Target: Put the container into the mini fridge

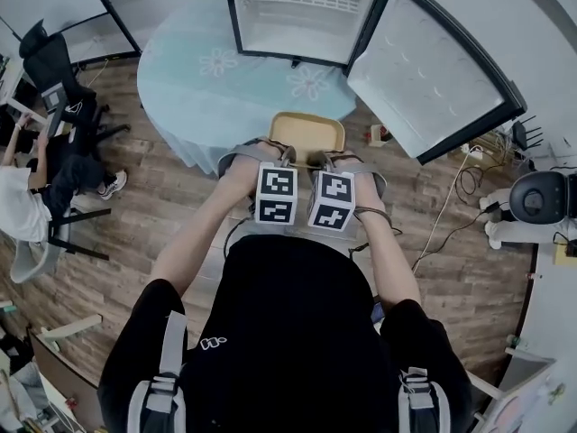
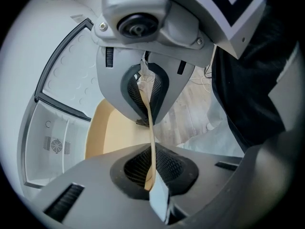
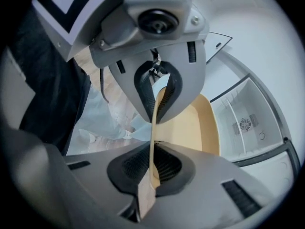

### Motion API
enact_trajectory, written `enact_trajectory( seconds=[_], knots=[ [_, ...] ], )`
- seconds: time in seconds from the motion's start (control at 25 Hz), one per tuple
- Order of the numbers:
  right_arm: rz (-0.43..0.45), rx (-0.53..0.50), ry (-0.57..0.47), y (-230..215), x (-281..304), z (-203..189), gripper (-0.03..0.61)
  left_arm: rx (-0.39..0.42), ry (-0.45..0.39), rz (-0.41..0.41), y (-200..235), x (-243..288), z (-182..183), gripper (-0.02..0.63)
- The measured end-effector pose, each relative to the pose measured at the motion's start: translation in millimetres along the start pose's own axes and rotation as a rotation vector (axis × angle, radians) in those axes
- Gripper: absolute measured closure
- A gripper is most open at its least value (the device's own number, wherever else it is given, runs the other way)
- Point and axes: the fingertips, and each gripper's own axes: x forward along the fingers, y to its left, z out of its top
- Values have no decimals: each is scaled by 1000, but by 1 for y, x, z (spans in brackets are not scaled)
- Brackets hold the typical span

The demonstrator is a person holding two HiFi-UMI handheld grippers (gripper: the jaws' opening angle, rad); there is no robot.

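A shallow tan container (image 1: pixel 307 133) hangs in the air in front of me, carried by its near rim. My left gripper (image 1: pixel 282 156) is shut on that rim at the left; the thin tan wall (image 2: pixel 151 132) runs between its jaws. At the right my right gripper (image 1: pixel 317 159) is shut on the same rim, the wall (image 3: pixel 153 132) pinched between its jaws. The mini fridge (image 1: pixel 302 12) stands ahead with its door (image 1: pixel 433 75) swung open to the right and a white wire shelf inside. Both gripper views show the white fridge interior (image 2: pixel 52 142) (image 3: pixel 245 123) beyond the container.
A round table under a pale blue cloth (image 1: pixel 203 79) carries the fridge. Wooden floor lies below me. A seated person and black chairs (image 1: pixel 54 133) are at the left. Cables and a black fan (image 1: pixel 539 197) are at the right.
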Motion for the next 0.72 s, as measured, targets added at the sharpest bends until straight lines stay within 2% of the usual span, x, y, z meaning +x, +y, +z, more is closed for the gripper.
enact_trajectory(
  seconds=[0.24, 0.72],
  knots=[
    [54, 41, 12, -21, 22, -15, 565, -32, -32, -40, 21, 30, -1, 591],
    [71, 60, 34, -92, 77, 0, 565, -56, -26, -71, 84, 67, -56, 592]
  ],
)
